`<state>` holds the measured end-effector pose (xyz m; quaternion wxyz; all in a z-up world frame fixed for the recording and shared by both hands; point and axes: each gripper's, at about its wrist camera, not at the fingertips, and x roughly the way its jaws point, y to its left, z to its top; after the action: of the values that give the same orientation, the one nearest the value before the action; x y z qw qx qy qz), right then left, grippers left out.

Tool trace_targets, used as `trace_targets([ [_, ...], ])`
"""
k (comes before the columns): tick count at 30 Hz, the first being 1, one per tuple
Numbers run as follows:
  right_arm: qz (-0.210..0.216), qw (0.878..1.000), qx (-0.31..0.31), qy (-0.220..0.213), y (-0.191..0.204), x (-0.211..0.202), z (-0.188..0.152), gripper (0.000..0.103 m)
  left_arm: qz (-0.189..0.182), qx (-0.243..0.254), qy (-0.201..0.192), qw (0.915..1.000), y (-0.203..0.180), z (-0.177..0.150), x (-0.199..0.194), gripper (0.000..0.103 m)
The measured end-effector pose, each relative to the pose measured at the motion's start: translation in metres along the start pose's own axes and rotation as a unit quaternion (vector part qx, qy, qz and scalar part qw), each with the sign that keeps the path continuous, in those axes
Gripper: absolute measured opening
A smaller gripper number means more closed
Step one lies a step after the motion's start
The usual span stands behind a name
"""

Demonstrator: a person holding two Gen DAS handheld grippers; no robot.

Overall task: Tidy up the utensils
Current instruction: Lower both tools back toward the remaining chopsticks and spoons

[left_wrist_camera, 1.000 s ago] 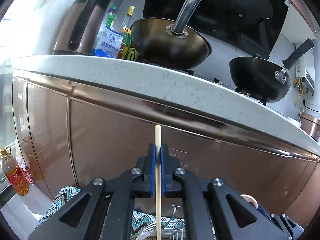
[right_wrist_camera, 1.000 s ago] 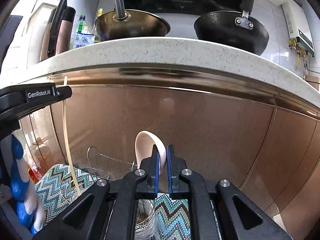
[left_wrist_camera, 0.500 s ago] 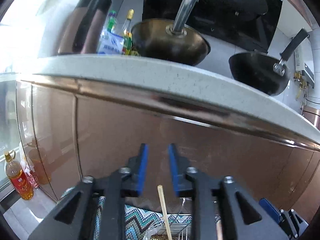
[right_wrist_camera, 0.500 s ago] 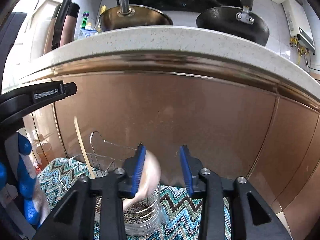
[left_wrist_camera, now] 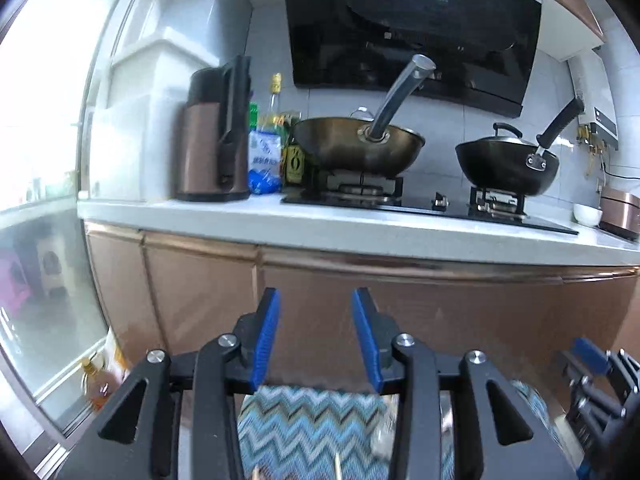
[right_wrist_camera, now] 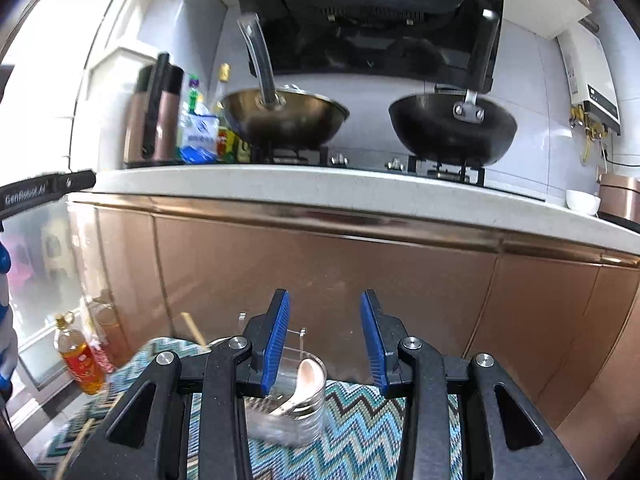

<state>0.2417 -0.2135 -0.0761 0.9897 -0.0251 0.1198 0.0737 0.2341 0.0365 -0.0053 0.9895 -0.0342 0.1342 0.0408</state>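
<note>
**Tongs spread wide over the utensil holder**

Both tongs, left (left_wrist_camera: 315,336) and right (right_wrist_camera: 325,340), stood spread and held nothing, facing copper cabinet fronts below the worktop (right_wrist_camera: 360,188). A white spoon (right_wrist_camera: 306,380) leaned inside the clear utensil holder (right_wrist_camera: 296,408), between the right tongs' blue pads, on a zigzag cloth (right_wrist_camera: 360,440). A chopstick (right_wrist_camera: 194,328) slanted up at left. Two woks (left_wrist_camera: 360,144) sat far behind.
</note>
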Motion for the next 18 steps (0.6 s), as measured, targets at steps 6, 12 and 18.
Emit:
trace_targets([
  [6,0.027,1.000,0.009,-0.010,0.003,-0.063,0.012,0.035,-0.012,-0.008,0.041,0.9990,0.040,-0.002,-0.059,0.036],
  [12,0.058,0.998,0.016,-0.002,0.008,-0.108,0.015,0.035,-0.043,0.002,0.096,0.9944,0.060,-0.017,-0.100,0.036],
  [18,0.097,0.994,0.021,0.036,0.010,-0.125,-0.001,0.035,-0.089,-0.013,0.173,0.9808,0.073,-0.045,-0.104,0.036],
])
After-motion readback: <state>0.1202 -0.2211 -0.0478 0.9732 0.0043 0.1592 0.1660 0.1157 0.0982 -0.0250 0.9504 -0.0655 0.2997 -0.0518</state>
